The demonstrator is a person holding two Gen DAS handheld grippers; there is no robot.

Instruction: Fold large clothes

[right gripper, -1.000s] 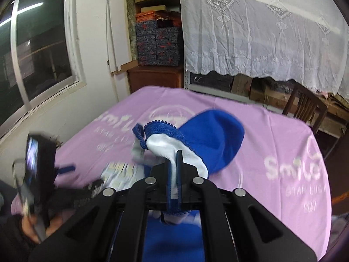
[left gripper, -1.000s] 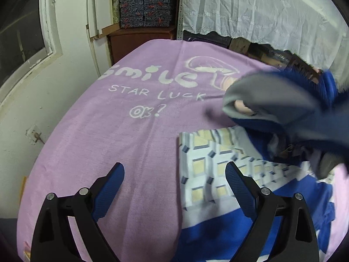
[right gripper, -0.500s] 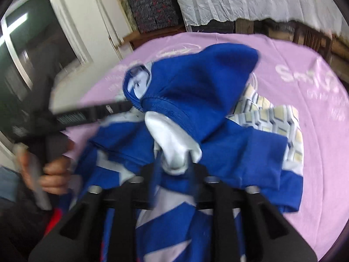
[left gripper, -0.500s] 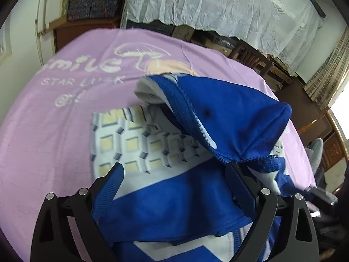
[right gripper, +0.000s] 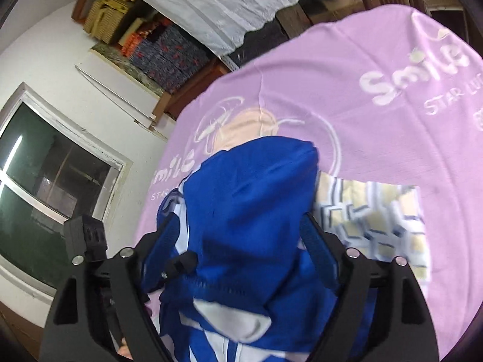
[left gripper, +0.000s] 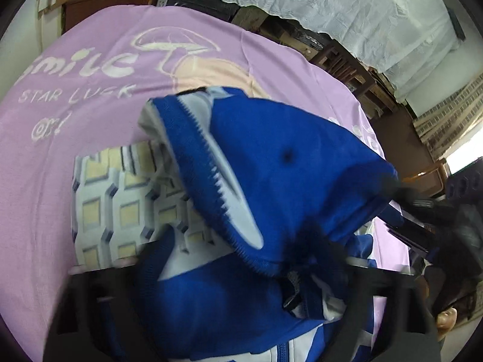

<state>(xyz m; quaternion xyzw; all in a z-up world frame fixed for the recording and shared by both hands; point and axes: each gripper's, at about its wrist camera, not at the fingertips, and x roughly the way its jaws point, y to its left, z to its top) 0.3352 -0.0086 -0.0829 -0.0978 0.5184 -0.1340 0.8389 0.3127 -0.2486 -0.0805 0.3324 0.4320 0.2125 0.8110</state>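
Jacket (left gripper: 289, 163), blue with white panels and zip; heaped at centre and lower half of both views on lilac printed cloth (left gripper: 90, 138) spread over the surface. Hood part raised, filling centre of right wrist view (right gripper: 250, 211). Patterned panel of cream and grey squares (left gripper: 120, 211) lying flat at left of the heap. Left tool (left gripper: 241, 268), lower frame, blurred: jaws closing, blue fabric between them, contact not discernible. Right tool (right gripper: 241, 241), lower frame: jaws apart and opening, fabric bulging between them. White lace drape (left gripper: 347, 9), upper frame. Window (right gripper: 51, 175), left edge.
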